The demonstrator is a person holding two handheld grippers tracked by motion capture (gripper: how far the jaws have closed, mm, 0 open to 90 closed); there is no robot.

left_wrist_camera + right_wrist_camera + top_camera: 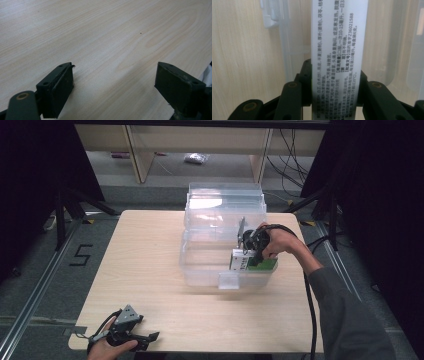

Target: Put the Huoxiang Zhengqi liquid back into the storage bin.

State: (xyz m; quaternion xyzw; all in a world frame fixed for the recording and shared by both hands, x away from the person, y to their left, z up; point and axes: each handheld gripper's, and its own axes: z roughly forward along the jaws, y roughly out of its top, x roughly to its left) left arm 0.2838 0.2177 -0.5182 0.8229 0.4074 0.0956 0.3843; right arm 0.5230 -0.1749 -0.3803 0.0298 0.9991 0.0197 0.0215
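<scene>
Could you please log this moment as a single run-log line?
right claw: shut on white-and-green box, inside clear bin | left claw: open, empty, over table near front-left corner

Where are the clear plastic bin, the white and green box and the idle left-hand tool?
clear plastic bin [200,270], high view, front left wall.
white and green box [239,260], high view, white end.
left gripper [151,336], high view, between its jaw tips.
</scene>
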